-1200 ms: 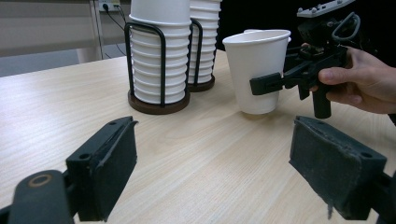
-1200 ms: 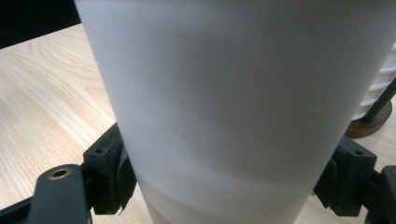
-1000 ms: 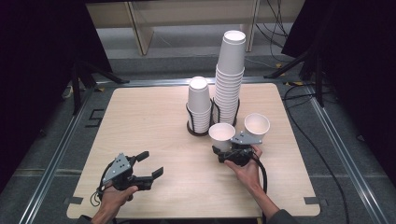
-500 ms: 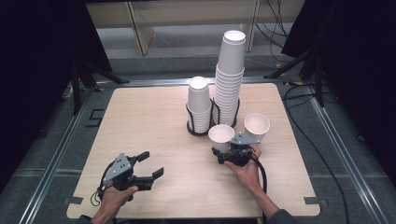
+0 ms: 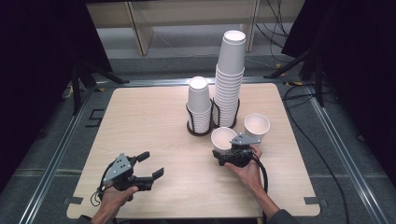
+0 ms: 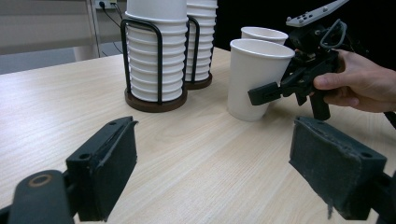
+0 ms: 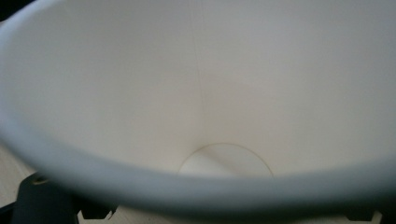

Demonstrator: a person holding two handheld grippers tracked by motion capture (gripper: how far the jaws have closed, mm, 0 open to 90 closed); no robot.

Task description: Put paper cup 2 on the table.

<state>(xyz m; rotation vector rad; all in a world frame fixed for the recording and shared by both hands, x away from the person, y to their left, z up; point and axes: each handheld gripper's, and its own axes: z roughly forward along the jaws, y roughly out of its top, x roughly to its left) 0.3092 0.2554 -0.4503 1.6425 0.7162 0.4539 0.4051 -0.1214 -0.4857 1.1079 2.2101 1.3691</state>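
Two paper cups stood clear of the racked stacks on the tabletop. My right claw was closed on the nearer paper cup, which rested upright just before the short stack. The second paper cup stood just beside it. My left claw was wide open and empty, well apart. By my judgement, most cups remained stacked.

From above the near edge, the high view looks forward and down over the whole table. The left gripper view sits low, skimming across the tabletop toward the cup racks and the other hand. The right gripper view is pressed close, seemingly into a paper cup, also seen from overhead.
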